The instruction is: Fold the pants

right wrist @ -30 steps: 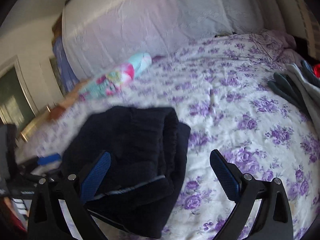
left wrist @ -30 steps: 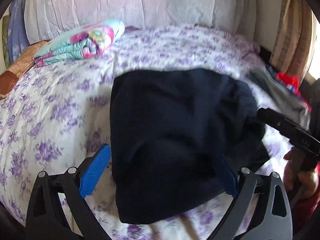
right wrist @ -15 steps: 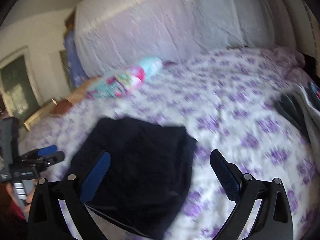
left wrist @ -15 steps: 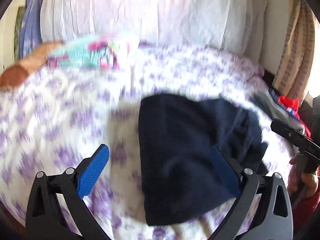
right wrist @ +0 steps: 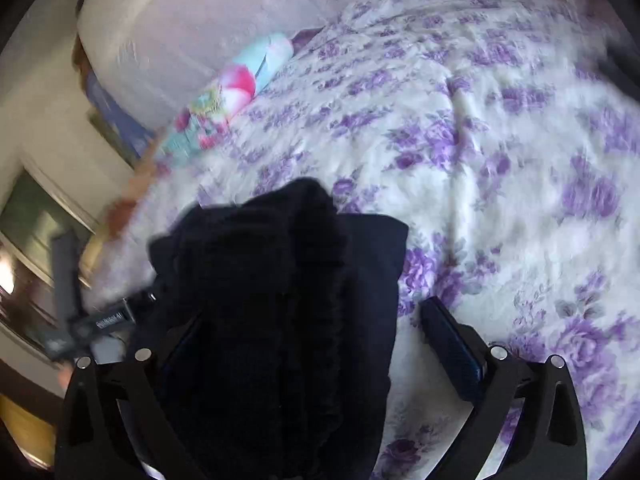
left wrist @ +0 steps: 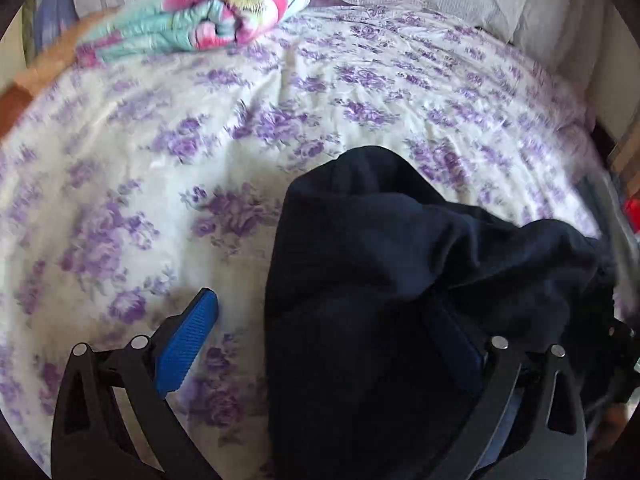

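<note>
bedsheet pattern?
White with purple flowers. The bedsheet shows best in the left wrist view.

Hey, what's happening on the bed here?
A person with a gripper in each hand is folding dark pants on a purple-flowered bedspread. The pants lie bunched in a rough folded pile. The left gripper and right gripper are both open, straddling the pile's edges. A colourful folded blanket lies near the pillows.

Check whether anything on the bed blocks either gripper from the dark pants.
Nothing visible does. The pants already lie between the open fingers of the left gripper and right gripper; the colourful bundle sits far off.
</note>
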Available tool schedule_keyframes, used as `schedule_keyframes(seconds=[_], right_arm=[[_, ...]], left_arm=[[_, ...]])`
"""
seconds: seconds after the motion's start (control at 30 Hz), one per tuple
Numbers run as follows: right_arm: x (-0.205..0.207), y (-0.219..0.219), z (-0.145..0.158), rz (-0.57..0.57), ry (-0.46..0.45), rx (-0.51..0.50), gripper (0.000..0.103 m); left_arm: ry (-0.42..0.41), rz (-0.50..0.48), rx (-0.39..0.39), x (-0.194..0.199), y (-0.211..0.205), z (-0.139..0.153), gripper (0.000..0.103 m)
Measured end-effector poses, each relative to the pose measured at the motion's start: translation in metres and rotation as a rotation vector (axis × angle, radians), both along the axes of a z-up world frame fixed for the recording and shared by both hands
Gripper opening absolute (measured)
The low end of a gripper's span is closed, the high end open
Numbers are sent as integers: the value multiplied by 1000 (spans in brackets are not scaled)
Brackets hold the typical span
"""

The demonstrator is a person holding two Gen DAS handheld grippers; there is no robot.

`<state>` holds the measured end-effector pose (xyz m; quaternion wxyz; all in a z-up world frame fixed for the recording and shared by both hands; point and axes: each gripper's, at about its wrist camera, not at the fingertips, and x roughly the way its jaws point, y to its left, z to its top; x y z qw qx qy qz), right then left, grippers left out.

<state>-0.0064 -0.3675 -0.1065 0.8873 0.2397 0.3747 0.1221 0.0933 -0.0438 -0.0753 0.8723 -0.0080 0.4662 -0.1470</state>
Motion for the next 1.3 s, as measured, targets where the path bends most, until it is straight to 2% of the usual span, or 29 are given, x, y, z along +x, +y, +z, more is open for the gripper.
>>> schedule_keyframes(seconds=[0.07,0.2,0.27,0.33,0.43,0.53,0.6,0.67,0.73,0.8,0.87,1.0,1.1,1.3], right_arm=[[-1,5,3,-3,-14,-48,100],[-11,-1,7,-30,-33,-35,100],[-25,-3,15,-38,-78,-35,100],[-40,-5,22,-52,-116,-20,100],[-63,-7,31,-90,-144,6,100],[-82,-2,44,-109,-192,14,100],[-87,9,47,-102,-217,-34,100],[-78,19,39,-85,-170,-98,100],[-64,24,18,-87,-68,-151,100],[-57,21,-1,-70,-21,-123,100],[-58,17,0,-69,-38,-91,100],[-60,20,1,-75,-51,-116,100],[-65,20,2,-79,-65,-113,100],[-75,10,9,-72,-98,-23,100]], left_arm=[[-26,-13,24,-3,-2,1,99],[-61,15,-25,-18,16,13,99],[-99,48,-6,-27,29,20,99],[-153,72,38,-38,40,25,99],[-190,96,112,-52,48,28,99],[-195,94,95,-66,49,30,99],[-191,83,93,-72,45,29,99],[-208,89,121,-77,38,26,98],[-228,95,146,-82,35,24,98],[-236,95,158,-82,34,21,99],[-227,93,159,-81,33,16,99],[-195,97,109,-77,40,11,99],[-192,96,103,-77,42,11,99],[-197,94,112,-81,42,15,98]])
